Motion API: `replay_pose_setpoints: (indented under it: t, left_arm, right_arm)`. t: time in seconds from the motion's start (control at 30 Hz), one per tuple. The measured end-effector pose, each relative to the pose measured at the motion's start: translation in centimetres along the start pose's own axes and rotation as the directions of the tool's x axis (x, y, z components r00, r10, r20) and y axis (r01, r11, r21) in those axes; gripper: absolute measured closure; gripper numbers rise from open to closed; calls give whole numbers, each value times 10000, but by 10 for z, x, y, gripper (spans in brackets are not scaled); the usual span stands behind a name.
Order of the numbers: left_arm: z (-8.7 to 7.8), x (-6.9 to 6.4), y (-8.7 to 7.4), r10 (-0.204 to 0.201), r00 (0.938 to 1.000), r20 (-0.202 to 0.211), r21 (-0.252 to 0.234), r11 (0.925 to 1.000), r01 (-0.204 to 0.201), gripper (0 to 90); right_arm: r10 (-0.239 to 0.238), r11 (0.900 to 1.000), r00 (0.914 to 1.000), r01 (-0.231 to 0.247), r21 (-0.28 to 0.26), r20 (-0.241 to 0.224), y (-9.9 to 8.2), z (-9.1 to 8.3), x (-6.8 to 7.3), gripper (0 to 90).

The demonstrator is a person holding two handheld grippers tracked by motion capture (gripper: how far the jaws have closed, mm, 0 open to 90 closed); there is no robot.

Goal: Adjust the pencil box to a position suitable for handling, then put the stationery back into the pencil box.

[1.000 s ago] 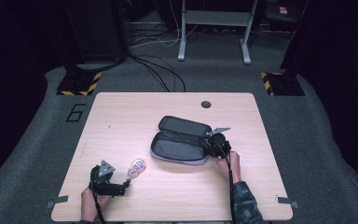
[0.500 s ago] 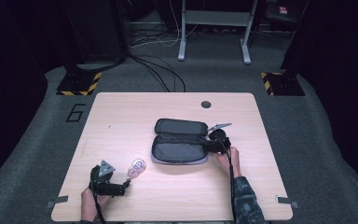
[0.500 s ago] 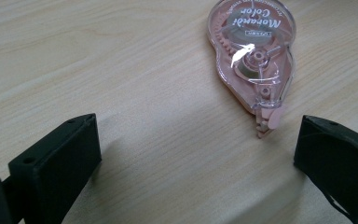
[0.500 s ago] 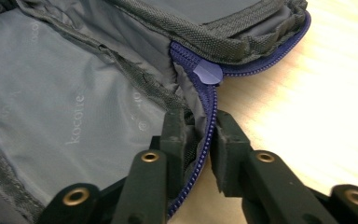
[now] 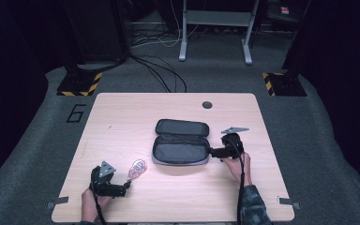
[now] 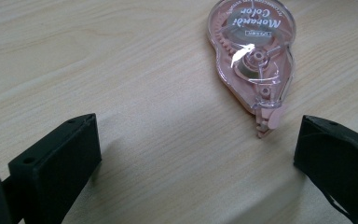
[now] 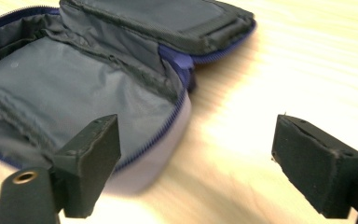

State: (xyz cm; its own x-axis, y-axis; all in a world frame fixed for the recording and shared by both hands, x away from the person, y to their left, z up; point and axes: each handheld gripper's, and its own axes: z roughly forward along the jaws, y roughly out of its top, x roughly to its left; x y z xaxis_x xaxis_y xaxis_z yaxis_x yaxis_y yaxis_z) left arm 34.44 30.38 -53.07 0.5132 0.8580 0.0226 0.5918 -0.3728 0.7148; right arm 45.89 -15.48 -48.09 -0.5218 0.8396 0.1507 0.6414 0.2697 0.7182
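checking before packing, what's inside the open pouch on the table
The pouch lies unzipped with its lid folded back. The part that shows holds only grey lining; no items are visible. Folds of fabric along the inner edge could hide something small.
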Motion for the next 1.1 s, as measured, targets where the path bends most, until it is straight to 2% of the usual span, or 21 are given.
replay_pose_setpoints:
  t: [0.03,0.23,0.3,0.37,0.5,0.6,0.77,0.8,0.93,1.03,1.1]
  left_arm:
    - [1,-1,0,-116,9999,-8,-88,9999,116,4]
    - [0,0,0,-63,10000,3,-43,10000,63,4]
    - [0,0,0,-64,10000,5,-42,10000,64,4]
    - [0,0,0,-67,10000,3,-49,10000,67,4]
    - [1,-1,0,-131,9999,-6,-104,9999,131,4]
    - [0,0,0,10,10000,4,8,10000,-10,4]
    - [0,0,0,-74,10000,-14,-45,10000,73,4]
    - [1,-1,0,-105,9999,-34,-68,9999,105,3]
    - [2,-2,1,-237,9997,-95,-133,9996,236,2]
    - [2,-3,1,-279,9995,-128,-124,9995,277,2]
    - [1,-2,2,-241,9997,-69,68,9997,241,1]
  right_arm:
    - [37,10000,10000,-37,-38,50,-3,-4,-1,141]
    - [143,9998,9980,-136,-122,617,-27,-25,-12,77]
    - [396,9992,9956,-390,-95,850,-36,-30,-15,55]
    - [414,9991,9935,-406,-98,1059,-44,-34,-20,42]
    - [708,9975,9856,-697,-126,1535,-63,-41,-33,13]
    - [983,9951,9775,-991,-49,1865,-75,-45,-41,4]
    - [1137,9932,9664,-1162,-27,2305,-89,-49,-51,0]
    - [1016,9946,9648,-1039,-33,2427,-92,-50,-53,0]
    - [1082,9940,9602,-1093,-100,2575,-98,-50,-54,0]
    - [905,9958,9623,-900,-138,2563,-99,-49,-54,0]
    - [758,9970,9604,-775,-42,2683,-99,-47,-53,0]
